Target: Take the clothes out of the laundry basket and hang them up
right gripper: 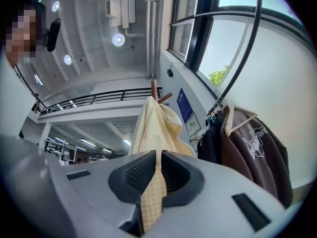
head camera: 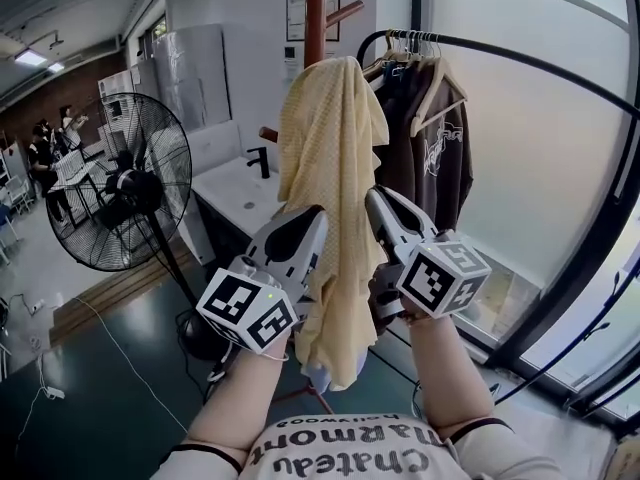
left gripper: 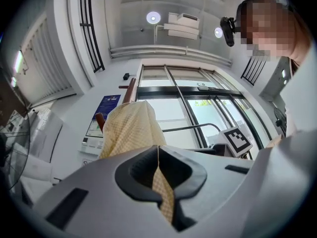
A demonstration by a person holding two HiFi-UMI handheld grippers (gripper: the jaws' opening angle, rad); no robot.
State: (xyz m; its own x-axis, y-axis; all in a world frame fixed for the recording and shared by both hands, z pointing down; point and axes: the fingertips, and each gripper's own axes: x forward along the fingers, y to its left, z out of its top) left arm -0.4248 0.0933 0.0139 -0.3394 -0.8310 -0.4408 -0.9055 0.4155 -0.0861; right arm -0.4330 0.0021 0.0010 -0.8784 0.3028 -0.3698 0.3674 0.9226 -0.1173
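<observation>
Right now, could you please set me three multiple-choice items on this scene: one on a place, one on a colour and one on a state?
1. Where does the yellow cloth hang?
A. on a fan
B. on the wooden stand
C. in a basket

2. What colour is the hoodie?
A. brown
B. white
C. red

3. What state is the left gripper in?
A. open and empty
B. shut on a hanger
C. shut on the cloth

Answers:
1 B: the cloth drapes from the top of the stand, in front of the pole.
2 A: it hangs dark brown at the right, with a pale print on the chest.
3 C: in the left gripper view its fingers pinch a yellow fold between them.
</observation>
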